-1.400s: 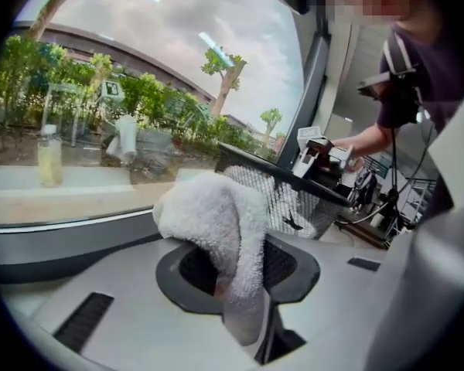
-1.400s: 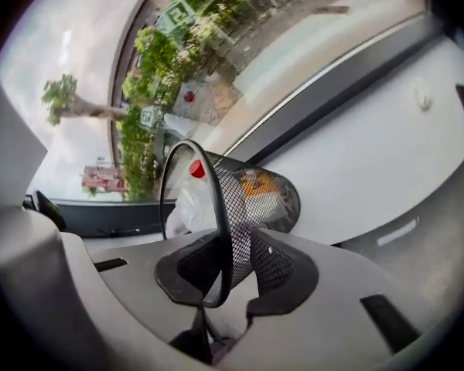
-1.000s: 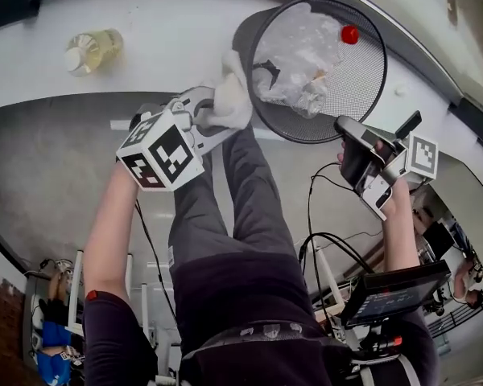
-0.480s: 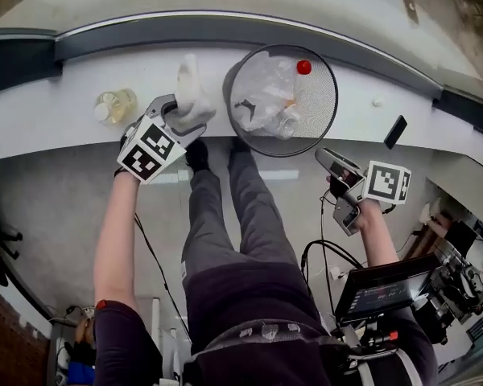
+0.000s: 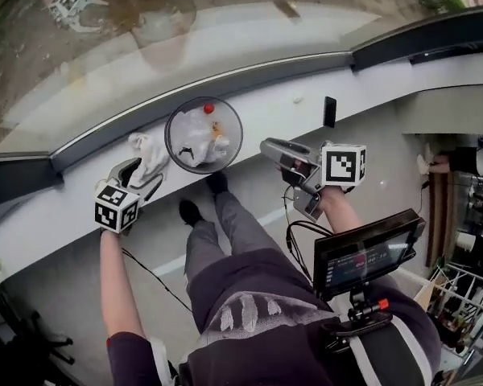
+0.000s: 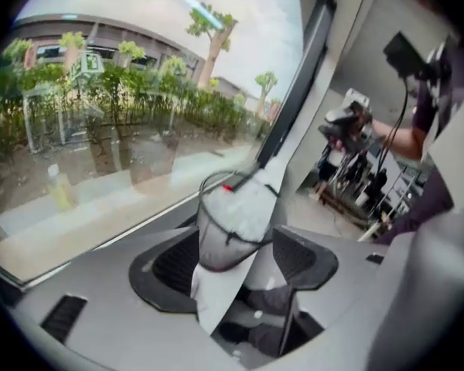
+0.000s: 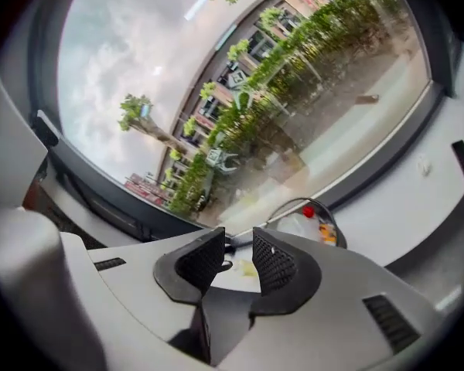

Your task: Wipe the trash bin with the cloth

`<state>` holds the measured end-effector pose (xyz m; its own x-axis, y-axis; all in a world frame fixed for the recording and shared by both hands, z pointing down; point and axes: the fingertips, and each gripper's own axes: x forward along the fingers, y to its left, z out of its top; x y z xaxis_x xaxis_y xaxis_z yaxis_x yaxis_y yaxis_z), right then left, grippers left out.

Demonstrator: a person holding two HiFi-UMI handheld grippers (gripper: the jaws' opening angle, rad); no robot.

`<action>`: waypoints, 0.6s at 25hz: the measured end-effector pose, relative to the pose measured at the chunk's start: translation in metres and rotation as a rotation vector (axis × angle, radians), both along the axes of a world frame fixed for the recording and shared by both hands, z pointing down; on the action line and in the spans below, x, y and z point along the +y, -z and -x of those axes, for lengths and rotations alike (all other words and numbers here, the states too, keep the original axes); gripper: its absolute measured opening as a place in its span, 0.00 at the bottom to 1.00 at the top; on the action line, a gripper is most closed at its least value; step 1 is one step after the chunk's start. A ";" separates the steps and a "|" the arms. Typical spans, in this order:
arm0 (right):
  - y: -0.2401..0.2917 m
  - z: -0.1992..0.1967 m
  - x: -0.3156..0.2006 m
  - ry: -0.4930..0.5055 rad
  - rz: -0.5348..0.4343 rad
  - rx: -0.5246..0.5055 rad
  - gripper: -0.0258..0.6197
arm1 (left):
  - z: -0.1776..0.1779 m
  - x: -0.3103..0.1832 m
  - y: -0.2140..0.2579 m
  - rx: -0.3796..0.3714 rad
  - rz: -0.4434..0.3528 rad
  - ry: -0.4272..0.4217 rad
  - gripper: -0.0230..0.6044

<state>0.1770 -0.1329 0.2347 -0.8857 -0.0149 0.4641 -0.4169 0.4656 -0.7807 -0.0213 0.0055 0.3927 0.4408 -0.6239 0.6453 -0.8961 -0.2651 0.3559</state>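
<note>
Head view, from the left: the left gripper (image 5: 139,179) hangs over the white sill (image 5: 266,107) with its fingers well apart. They have just been opening, and the left gripper view shows nothing pressed between them. The cloth (image 5: 149,151) lies crumpled on the sill just past those fingertips, right beside the trash bin (image 5: 235,127). The bin stands upright with plastic rubbish and a red cap inside. Further right, the right gripper (image 5: 275,158) has its fingers a narrow gap apart, lately eased slightly wider, holding nothing and clear of the bin.

The cloth looks let go, so the wiping seems finished or paused. Any further wiping calls for the left fingers to close on a fold of cloth and press it to the mesh wall. The right gripper would need to steady the light bin.
</note>
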 end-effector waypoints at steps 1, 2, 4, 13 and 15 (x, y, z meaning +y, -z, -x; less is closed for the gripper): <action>0.020 0.003 0.005 0.021 -0.028 -0.032 0.21 | -0.012 -0.001 0.033 0.075 -0.067 0.035 0.51; 0.041 0.008 0.009 0.044 -0.064 -0.070 0.21 | -0.021 -0.004 0.067 0.133 -0.142 0.060 0.51; 0.082 0.021 0.018 0.076 -0.147 -0.170 0.21 | -0.029 -0.010 0.137 0.182 -0.300 0.056 0.43; 0.198 0.049 0.079 0.156 -0.373 -0.492 0.04 | -0.093 0.013 0.271 0.188 -0.434 -0.203 0.03; 0.210 0.037 0.082 0.163 -0.367 -0.538 0.04 | -0.103 0.016 0.290 0.170 -0.461 -0.197 0.03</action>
